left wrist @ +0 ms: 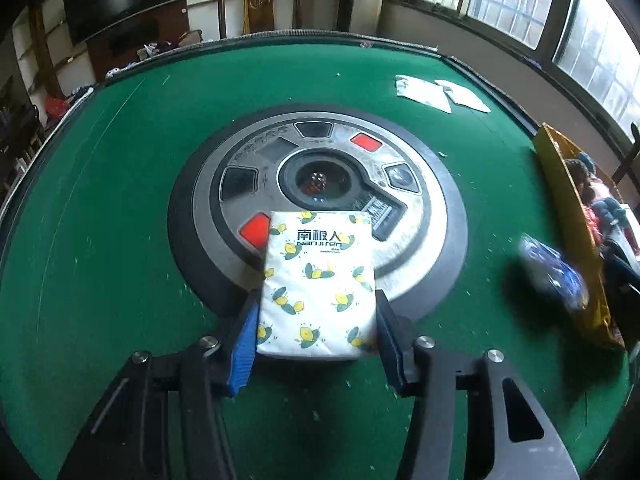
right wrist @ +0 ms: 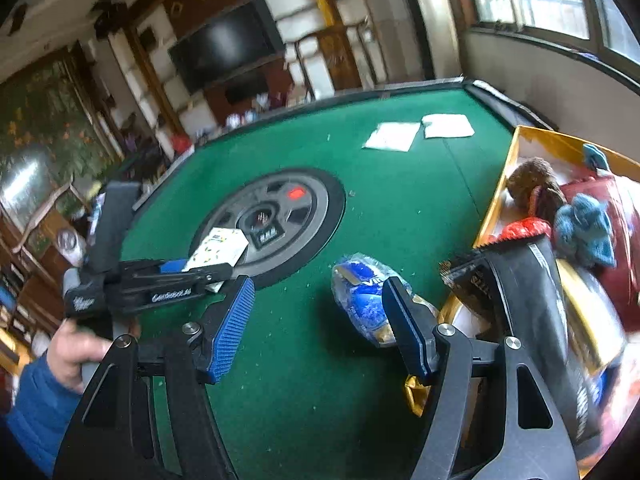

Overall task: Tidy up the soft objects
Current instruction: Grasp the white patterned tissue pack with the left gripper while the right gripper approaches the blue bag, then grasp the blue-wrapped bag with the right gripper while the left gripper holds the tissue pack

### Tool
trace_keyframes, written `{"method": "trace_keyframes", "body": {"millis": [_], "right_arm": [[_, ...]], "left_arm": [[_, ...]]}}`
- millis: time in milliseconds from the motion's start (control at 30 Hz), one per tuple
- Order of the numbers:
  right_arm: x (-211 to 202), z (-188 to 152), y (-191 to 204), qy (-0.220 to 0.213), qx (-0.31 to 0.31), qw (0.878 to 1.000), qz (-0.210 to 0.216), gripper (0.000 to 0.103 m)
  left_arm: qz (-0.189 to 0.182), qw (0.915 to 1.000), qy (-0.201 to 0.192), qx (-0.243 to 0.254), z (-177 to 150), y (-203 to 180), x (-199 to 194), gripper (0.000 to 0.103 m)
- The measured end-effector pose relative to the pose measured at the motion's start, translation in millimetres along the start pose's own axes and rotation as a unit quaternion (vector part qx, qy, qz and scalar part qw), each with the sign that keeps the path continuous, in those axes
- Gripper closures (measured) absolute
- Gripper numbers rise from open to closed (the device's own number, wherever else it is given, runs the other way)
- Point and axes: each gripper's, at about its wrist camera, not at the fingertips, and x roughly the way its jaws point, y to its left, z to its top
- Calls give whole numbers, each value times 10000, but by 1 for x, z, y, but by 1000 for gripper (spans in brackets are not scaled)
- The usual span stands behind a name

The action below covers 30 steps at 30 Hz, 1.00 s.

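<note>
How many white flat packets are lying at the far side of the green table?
2. One white packet lies nearer the table's middle, the other white packet beside it toward the window edge of the green table. Others could be hidden in the yellow box.

White tissue pack [left wrist: 318, 286] with lemon print and dark lettering, lying flat across the near rim of the table's round centre panel. Blue-and-white plastic-wrapped pack [right wrist: 362, 298], crumpled, resting near the table's right edge just beside the yellow box [right wrist: 494, 204] crammed with plush toys and pouches.
</note>
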Motion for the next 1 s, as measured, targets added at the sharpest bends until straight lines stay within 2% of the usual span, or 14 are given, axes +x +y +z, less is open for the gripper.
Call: {"method": "trace_keyframes", "body": {"millis": [100,200,267,367,500,600,667,700,733,867,1000], "right_arm": [[12,16,5,605,-218,9979,-77,36],[26,31,12,1150,-596,9909,-373,36],[40,39,18,1509,-1141,9800,-614,36],[58,45,16,1984,-1664,9635,-684,36],[82,51,-2,2505,-1860,9456,-920,36],[92,53,-8,2798,-1775,9409,-699,36],[95,52,-8,2864,-1795,9385,-711,38],[97,51,-8,2923,-1815,9362,-714,47],[97,49,-7,2947,-1805,9357,-706,52],[96,41,0,3089,-1499,9376,-545,54],[86,25,21,3205,-1004,9418,132,54]], "left_arm": [[102,9997,-157,165,-5,-3,-1,50],[74,9996,-217,189,-4,-2,-1,50],[51,9994,-252,217,-5,-2,-2,50],[44,9992,-286,272,-6,-3,-1,50],[40,9992,-297,273,-6,-4,-1,50],[71,9990,-317,299,-6,-6,0,50],[85,9990,-325,310,-6,-6,0,50],[89,9989,-333,310,-6,-6,0,50],[93,9989,-340,313,-6,-6,0,50],[107,9988,-356,315,-6,-7,0,50],[105,9988,-368,318,-6,-6,0,49]]}}
